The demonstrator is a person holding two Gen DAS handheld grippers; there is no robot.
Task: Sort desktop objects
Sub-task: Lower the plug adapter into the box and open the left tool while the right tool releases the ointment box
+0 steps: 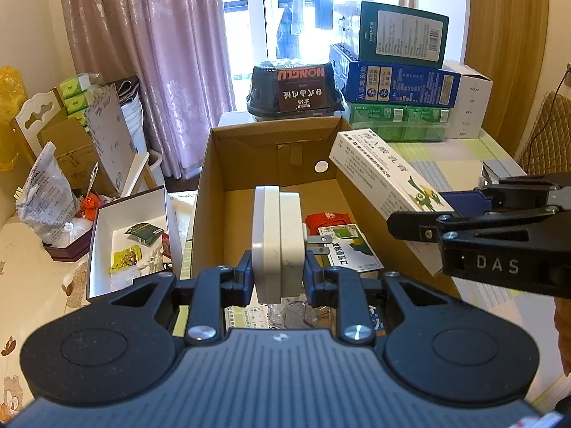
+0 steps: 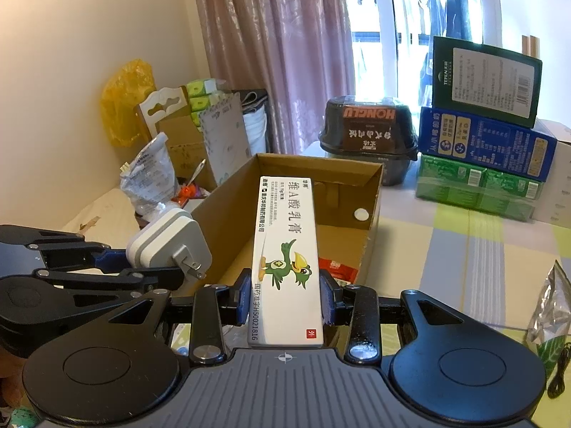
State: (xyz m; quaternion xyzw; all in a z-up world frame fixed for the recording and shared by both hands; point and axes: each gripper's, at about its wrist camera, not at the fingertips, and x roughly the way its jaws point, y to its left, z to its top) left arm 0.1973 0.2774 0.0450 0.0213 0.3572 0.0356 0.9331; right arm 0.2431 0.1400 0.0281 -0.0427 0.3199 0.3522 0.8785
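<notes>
A: Start at the left. What's over there?

B: A small open white box (image 1: 117, 246) with packets in it, sitting just beside the cardboard box (image 1: 214, 192). The cardboard box is the one that matters — both grippers are held over it.

A: And the left gripper (image 1: 277, 275)?

B: Its jaws are pressed onto a white plug adapter (image 1: 276, 242), one pad on each broad face. The adapter stands upright, long axis running away from the camera, metal prongs sticking out to the right. It hangs above the box's open floor, where a red packet (image 1: 326, 222) and a green-and-white leaflet (image 1: 346, 248) already lie.

A: The right one?

B: The right gripper (image 2: 285, 297) pinches a long white ointment carton (image 2: 285, 260) across its narrow width, near the end closest to the camera. The carton's long axis points straight ahead, its far end reaching over the box's interior.

A: So which goes in first?

B: My judgement — the adapter. It's already directly over the opening, so the left hand only needs to lower and let go. The carton sits nearer the box's right wall, slanting across its rim in the left wrist view; it may need easing leftward so its length clears that wall.
</notes>
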